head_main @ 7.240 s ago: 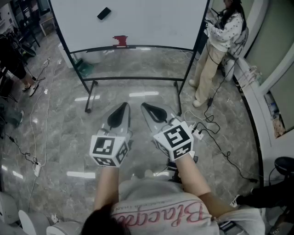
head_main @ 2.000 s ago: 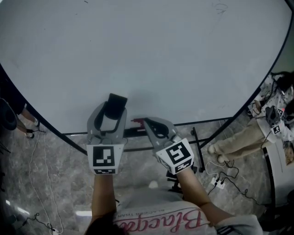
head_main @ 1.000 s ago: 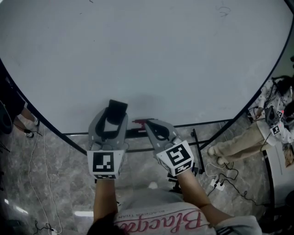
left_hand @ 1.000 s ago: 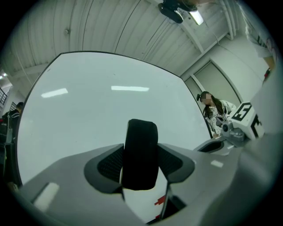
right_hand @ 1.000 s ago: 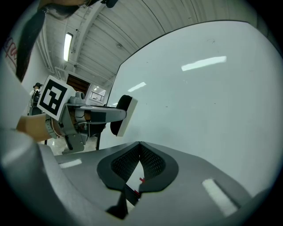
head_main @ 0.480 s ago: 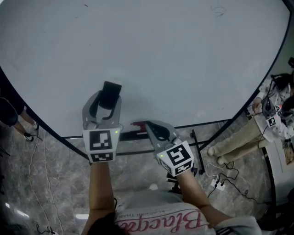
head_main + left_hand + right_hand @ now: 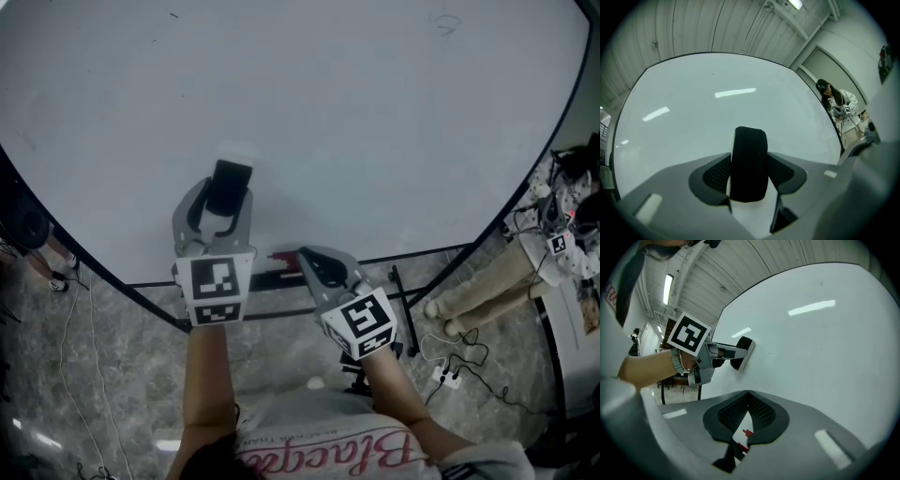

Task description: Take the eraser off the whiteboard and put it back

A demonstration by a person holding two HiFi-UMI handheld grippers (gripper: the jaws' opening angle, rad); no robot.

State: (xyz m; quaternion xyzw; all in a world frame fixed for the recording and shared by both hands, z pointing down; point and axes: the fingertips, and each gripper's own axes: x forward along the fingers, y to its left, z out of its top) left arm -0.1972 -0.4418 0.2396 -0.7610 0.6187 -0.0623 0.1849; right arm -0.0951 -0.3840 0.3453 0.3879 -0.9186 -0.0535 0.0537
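The black eraser (image 7: 231,180) sits between the jaws of my left gripper (image 7: 225,192), which is shut on it. The pads press on both its sides in the left gripper view, where the eraser (image 7: 749,163) stands upright in front of the whiteboard (image 7: 717,112). From the right gripper view, the eraser (image 7: 743,352) lies with its pale face against the whiteboard (image 7: 825,333), low on its left part. My right gripper (image 7: 306,255) hangs lower, near the board's bottom rail; its jaws are shut with nothing between them (image 7: 748,393).
A red item (image 7: 281,255) lies on the board's tray rail beside the right gripper. The board's stand foot (image 7: 401,286) and cables (image 7: 450,370) are on the marble floor to the right. A person (image 7: 553,248) stands at the far right.
My left gripper has carried the eraser up the whiteboard, away from the bottom rail. The right gripper has stayed where it was.
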